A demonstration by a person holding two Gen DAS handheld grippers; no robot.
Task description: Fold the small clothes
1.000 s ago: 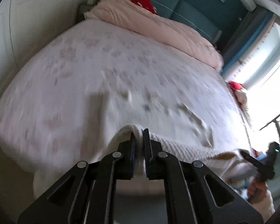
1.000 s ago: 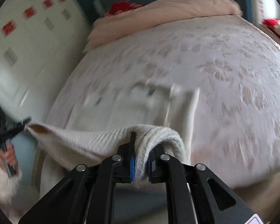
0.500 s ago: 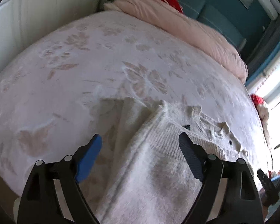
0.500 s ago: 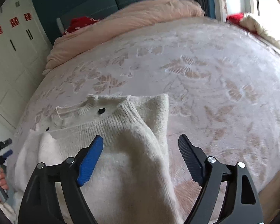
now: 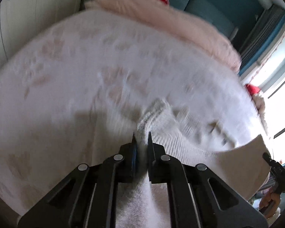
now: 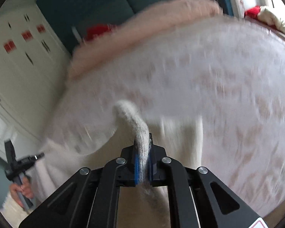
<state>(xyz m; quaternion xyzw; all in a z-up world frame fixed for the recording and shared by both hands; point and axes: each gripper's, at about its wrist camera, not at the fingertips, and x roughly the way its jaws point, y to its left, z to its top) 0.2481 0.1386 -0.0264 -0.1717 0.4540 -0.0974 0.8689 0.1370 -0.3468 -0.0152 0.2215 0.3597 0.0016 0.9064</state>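
Your left gripper [image 5: 141, 142] is clamped on a ribbed edge of the cream sweater [image 5: 190, 144], which stretches toward the lower right of the frame above the bed [image 5: 85, 76]. Your right gripper [image 6: 142, 152] pinches another knitted fold of the sweater [image 6: 140, 131] at lower centre; both views are blurred.

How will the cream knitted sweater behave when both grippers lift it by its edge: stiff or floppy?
Probably floppy: the sweater sags in a curve between the left gripper and the right gripper. It seems light, since narrow pinches hold it up. The fuzzy knit bunched between the shut jaws should resist slipping.
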